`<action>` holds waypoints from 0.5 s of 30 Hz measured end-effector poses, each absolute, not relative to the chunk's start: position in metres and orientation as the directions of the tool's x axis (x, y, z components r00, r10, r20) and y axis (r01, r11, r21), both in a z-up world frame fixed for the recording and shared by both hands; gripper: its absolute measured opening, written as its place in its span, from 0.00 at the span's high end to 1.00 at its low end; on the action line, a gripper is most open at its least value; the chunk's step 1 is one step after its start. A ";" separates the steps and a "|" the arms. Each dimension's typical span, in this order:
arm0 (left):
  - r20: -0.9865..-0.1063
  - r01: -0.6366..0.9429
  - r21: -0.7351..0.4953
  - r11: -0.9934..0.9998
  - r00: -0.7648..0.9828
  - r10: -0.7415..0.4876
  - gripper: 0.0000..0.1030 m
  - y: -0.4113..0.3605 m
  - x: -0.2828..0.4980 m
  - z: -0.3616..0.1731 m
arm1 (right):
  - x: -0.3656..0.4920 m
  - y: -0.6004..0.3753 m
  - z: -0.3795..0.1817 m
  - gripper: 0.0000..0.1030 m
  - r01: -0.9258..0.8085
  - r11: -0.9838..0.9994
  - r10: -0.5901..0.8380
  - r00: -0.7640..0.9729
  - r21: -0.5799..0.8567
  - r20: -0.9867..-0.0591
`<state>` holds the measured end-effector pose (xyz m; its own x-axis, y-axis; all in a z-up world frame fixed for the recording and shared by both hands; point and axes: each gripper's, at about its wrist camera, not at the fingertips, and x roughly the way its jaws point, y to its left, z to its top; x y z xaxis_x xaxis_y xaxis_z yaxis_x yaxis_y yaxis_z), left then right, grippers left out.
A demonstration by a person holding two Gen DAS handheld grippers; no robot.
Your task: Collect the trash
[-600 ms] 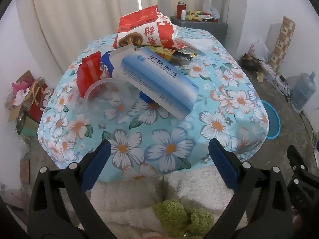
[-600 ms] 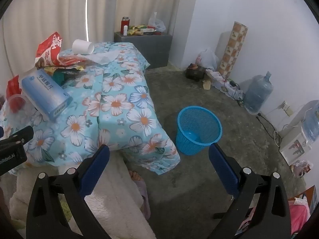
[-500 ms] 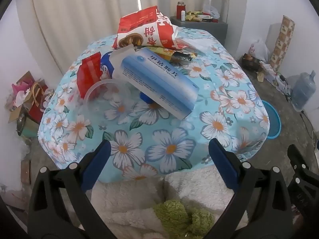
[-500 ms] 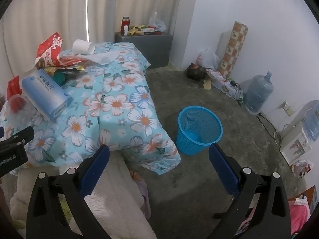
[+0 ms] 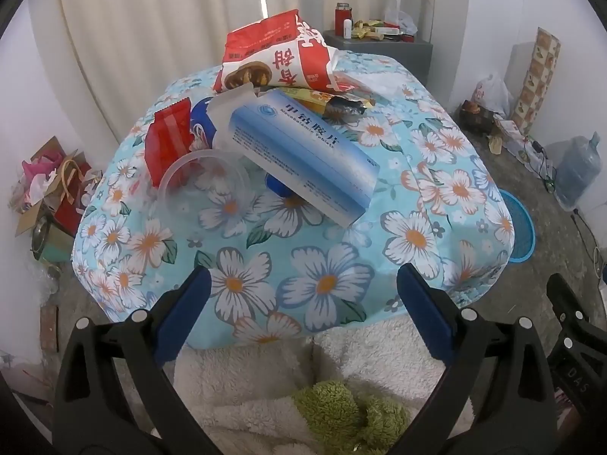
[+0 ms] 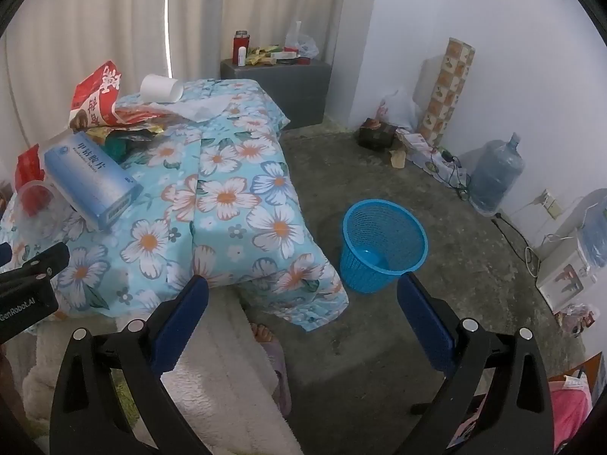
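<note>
The left gripper [image 5: 303,295] hangs wide open and empty above the floral-clothed table [image 5: 326,280]. The right gripper [image 6: 303,303], equally spread and empty, faces the blue mesh plastic wastebasket [image 6: 383,244].

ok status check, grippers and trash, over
Left gripper and right gripper open, empty. Trash pile untouched on floral table: blue box, red bag, clear cup. Blue basket on floor, path clear.

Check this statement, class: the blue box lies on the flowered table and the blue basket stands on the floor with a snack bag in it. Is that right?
One slip: the blue basket is empty, as the right wrist view shows. The snack bag lies on the flowered table behind the blue box. The rest holds.
</note>
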<state>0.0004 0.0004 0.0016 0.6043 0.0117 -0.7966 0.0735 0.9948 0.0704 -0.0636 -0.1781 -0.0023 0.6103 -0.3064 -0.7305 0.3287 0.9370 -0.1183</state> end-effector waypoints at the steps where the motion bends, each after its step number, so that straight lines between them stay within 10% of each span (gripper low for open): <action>1: -0.797 0.074 0.070 0.995 0.604 0.011 0.09 0.001 0.000 0.002 | -0.064 -0.178 -0.002 0.06 0.329 0.937 -0.306 0.611 -0.118 -0.730; 15: -0.797 0.076 0.073 0.994 0.604 0.013 0.09 0.000 0.000 -0.003 | -0.063 -0.177 -0.002 0.06 0.328 0.938 -0.305 0.610 -0.117 -0.731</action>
<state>0.0003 0.0003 -0.0032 0.6039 0.0126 -0.7969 0.0756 0.9945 0.0731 -0.0633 -0.1768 -0.0019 0.6104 -0.3049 -0.7310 0.3276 0.9375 -0.1174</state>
